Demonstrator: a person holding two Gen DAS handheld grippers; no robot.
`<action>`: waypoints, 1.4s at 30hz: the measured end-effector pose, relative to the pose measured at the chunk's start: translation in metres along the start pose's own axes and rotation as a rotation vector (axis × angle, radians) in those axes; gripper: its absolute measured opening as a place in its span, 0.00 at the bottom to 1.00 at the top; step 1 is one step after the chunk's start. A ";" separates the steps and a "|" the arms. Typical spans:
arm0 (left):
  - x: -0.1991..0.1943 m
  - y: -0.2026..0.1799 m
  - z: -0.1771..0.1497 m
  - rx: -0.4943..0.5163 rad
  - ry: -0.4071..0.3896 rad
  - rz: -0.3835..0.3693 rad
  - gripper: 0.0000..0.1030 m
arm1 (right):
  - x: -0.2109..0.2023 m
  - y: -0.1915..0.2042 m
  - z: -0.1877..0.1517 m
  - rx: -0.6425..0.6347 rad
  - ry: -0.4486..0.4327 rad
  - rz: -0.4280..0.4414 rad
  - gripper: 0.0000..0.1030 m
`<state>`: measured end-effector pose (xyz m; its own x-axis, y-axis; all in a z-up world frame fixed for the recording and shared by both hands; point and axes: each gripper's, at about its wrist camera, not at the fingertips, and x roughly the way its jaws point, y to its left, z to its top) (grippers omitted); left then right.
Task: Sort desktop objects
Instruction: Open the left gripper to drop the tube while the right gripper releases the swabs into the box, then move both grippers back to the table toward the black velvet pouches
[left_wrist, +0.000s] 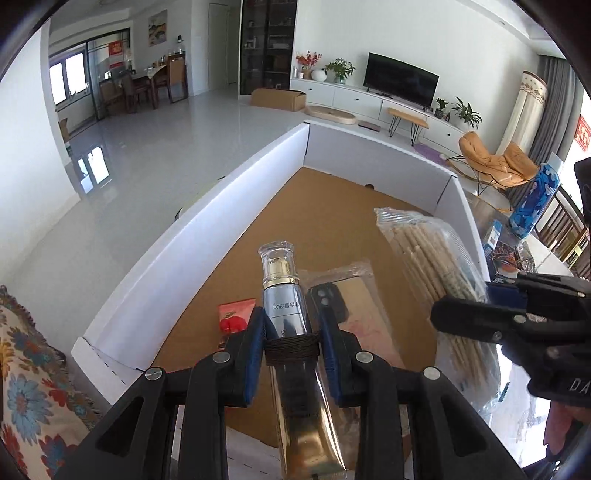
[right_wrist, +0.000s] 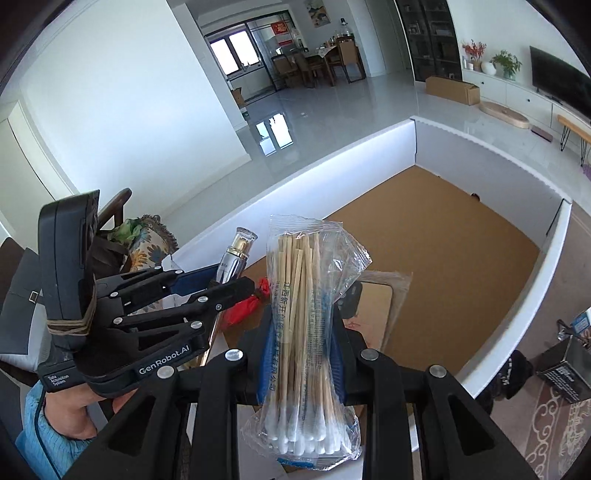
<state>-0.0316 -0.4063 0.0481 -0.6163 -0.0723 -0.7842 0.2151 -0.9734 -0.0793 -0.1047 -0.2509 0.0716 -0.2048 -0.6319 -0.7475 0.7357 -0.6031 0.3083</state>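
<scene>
My left gripper (left_wrist: 291, 332) was clamped on a tube (left_wrist: 286, 314), held above the brown floor of the white-walled box (left_wrist: 207, 236). Beneath it lay a red packet (left_wrist: 232, 317) and a bagged phone case (left_wrist: 343, 295). My right gripper (right_wrist: 301, 325) pinched a swab bag (right_wrist: 303, 325) over the same box.

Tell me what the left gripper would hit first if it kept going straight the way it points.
Probably the bagged phone case on the box's brown floor, just beyond the tube that the left gripper holds; depth is uncertain.
</scene>
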 end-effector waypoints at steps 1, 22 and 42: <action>0.007 0.003 -0.001 -0.005 0.011 -0.003 0.28 | 0.013 0.000 -0.002 0.003 0.012 -0.002 0.26; -0.009 -0.093 -0.028 0.095 -0.061 -0.008 0.65 | -0.086 -0.089 -0.099 0.077 -0.289 -0.158 0.99; 0.081 -0.322 -0.032 0.590 0.036 0.014 0.81 | -0.178 -0.215 -0.312 0.245 -0.090 -0.500 0.99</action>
<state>-0.1266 -0.0919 -0.0101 -0.5884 -0.0888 -0.8037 -0.2408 -0.9296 0.2791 -0.0249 0.1430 -0.0450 -0.5519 -0.2731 -0.7879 0.3657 -0.9284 0.0656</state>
